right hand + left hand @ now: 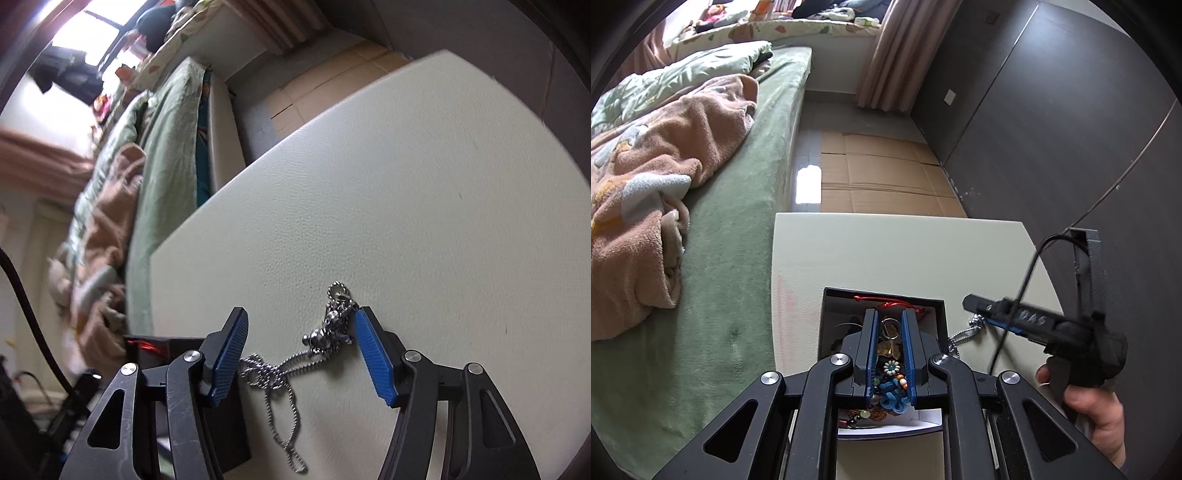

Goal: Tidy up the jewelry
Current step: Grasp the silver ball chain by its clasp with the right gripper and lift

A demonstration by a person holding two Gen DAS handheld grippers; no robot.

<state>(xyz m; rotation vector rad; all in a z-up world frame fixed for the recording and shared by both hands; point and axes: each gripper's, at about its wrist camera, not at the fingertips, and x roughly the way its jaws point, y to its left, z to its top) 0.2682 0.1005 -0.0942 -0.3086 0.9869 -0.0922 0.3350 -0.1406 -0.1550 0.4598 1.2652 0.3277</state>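
A black jewelry box [940, 314] with a white inside stands on the pale table [886, 251]. My left gripper [890, 325] hangs over the box, its blue pads narrowly apart around a beaded keychain [891, 373] with a flower bead, amber pieces and a metal ring. A red cord [897, 304] lies in the box. A silver ball-chain necklace [325, 338] lies on the table right of the box [236, 424]; it also shows in the left wrist view [967, 334]. My right gripper [301, 326] is open, its pads either side of the necklace, low over the table.
A bed with a green cover [738, 240] and a pink blanket [665, 166] runs along the left of the table. Flattened cardboard [882, 173] lies on the floor beyond. A dark wardrobe wall [1052, 129] stands on the right.
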